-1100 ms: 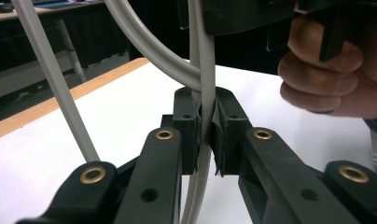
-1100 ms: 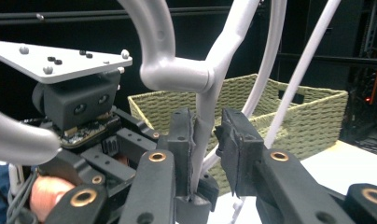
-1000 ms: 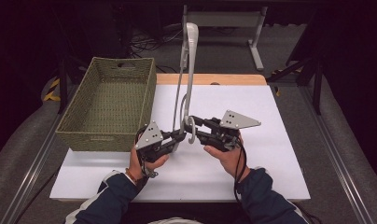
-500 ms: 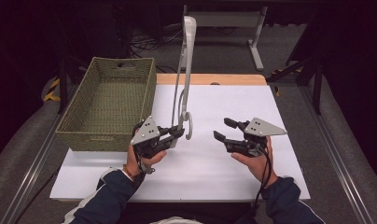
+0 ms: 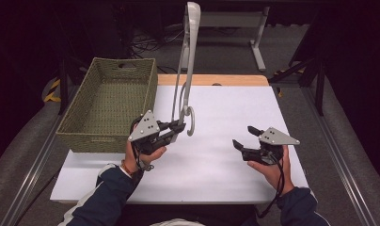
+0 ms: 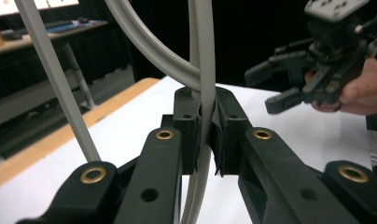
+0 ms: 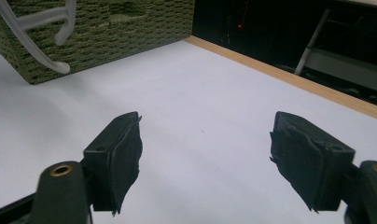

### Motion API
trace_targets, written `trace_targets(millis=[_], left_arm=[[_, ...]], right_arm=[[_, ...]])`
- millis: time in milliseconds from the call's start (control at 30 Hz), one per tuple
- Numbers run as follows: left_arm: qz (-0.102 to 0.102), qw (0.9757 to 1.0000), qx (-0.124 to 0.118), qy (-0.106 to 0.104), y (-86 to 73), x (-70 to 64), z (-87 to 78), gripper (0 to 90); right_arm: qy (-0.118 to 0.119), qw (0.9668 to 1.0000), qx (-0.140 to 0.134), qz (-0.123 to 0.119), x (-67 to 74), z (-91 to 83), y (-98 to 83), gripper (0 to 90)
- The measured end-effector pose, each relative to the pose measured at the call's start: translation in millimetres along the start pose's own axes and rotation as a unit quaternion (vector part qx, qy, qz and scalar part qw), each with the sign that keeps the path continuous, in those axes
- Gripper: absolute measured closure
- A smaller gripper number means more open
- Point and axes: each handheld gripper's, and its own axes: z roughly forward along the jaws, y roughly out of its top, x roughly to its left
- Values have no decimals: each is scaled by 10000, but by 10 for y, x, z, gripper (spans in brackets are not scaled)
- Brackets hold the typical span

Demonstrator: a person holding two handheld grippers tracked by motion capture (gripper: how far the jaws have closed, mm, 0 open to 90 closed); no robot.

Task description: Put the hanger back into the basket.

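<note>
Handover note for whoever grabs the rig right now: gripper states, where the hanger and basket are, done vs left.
Left gripper: shut on the grey plastic hanger, clamped on its bar near the hook; the hanger stands upright above the table.
Right gripper: open, nothing between the jaws, which have just been opening; held apart from the hanger, over the right of the table.
Woven basket: at the table's left, nothing visible in it.
Done: the hanger is lifted, in the left gripper alone.
Left: probably to lay the hanger in the basket, then release.
</note>
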Motion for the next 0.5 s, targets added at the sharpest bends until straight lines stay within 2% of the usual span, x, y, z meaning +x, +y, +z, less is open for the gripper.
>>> trace_targets(millis=[133,233,300,400,500], left_arm=[[59,9998,-160,128,176,46,-145,816],[53,9995,-219,203,242,86,-216,816],[70,9990,-257,352,347,161,-348,816],[64,9985,-332,439,399,201,-414,816],[187,9971,-352,641,520,280,-573,816]], right_arm=[[-8,10000,59,-32,10,24,-14,237],[-2,9999,101,-59,19,49,-25,237],[14,9999,136,-99,30,68,-32,237],[17,9998,158,-84,34,79,-38,237],[49,9998,180,-65,39,93,-49,237]])
